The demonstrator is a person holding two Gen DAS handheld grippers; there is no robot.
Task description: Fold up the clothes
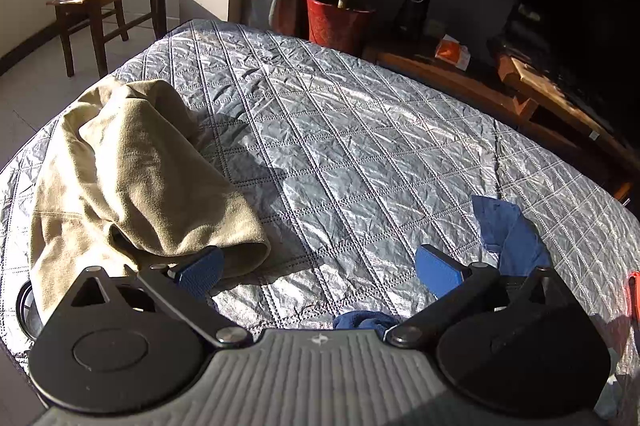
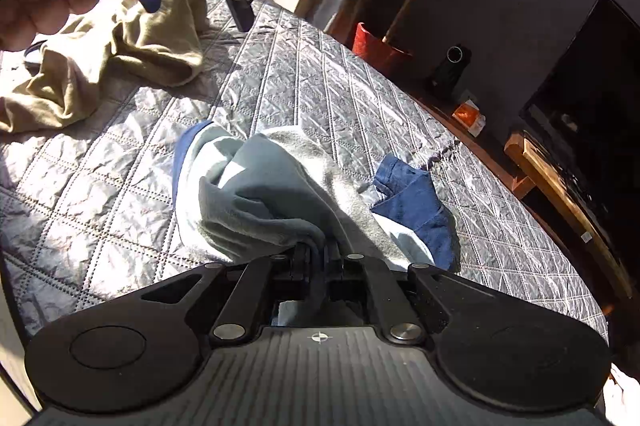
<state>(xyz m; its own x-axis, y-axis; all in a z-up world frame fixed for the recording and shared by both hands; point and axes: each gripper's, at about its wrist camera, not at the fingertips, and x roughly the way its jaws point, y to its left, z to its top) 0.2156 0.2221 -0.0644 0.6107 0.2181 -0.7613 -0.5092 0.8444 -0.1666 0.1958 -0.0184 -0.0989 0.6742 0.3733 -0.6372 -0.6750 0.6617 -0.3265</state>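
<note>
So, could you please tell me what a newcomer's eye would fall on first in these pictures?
Probably the pale grey-green garment, bunched in the middle of the quilted grey bedspread and pinched in the shut right gripper. Next, the crumpled beige garment lying in sunlight at the bedspread's left side, just beyond the open left gripper. A red plant pot stands out past the far edge.
</note>
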